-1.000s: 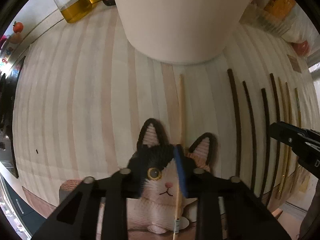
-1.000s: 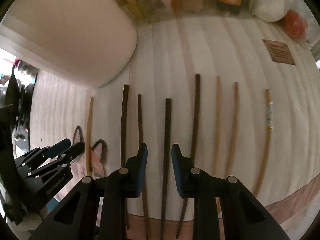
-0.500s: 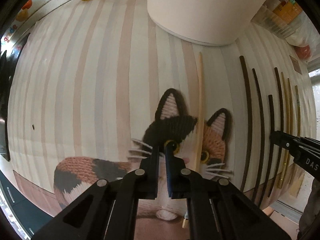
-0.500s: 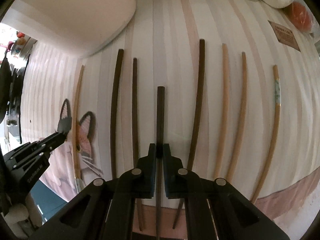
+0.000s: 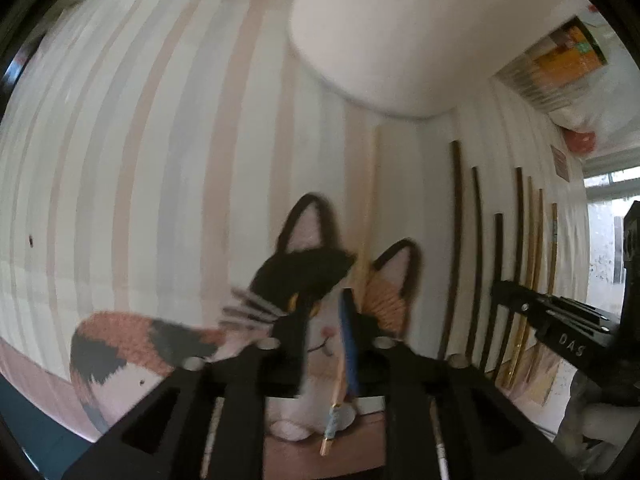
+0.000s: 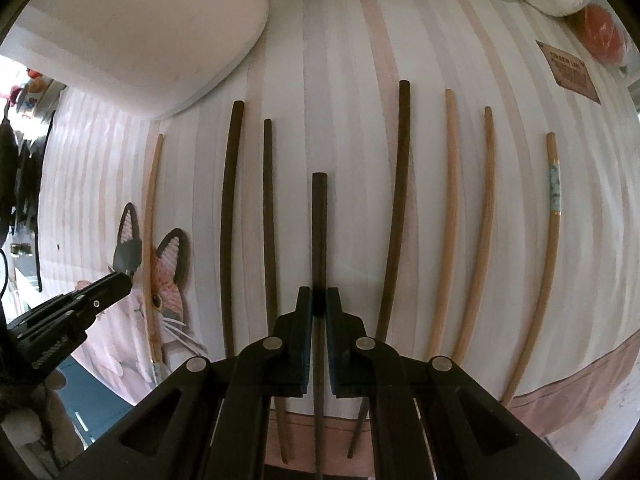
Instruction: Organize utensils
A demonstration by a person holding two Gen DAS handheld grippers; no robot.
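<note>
Right gripper (image 6: 319,305) is clenched on the dark chopstick (image 6: 319,208). Its pads press the shaft from both sides, having closed onto it within the last moment. That stick is the third dark one counting away from the white tub (image 6: 132,32), and it lies on the striped mat (image 6: 352,40) with its blunt end toward the tub's side. Whether it has left the mat yet I cannot tell. To do this pick well, I judge the lift should go straight up. The grip sits toward the thin end, so the longer, thicker part may droop or swivel between the pads, and a firm squeeze with a slow rise should keep it level. The inner dark chopstick (image 6: 269,220) on the tub side and the outer dark chopstick (image 6: 398,200) on the far side both lie near, so any sideways drift could knock the row askew. Left gripper (image 5: 322,316) hovers over the cat picture (image 5: 312,272), a little out from the tub. Its jaws have just been opening and stand partly apart, holding nothing. The light chopstick (image 5: 366,208) runs from the tub's foot across the cat's face and passes under one pad rather than squarely between the two. That hand probably needs a small shift to centre the stick before it closes.
</note>
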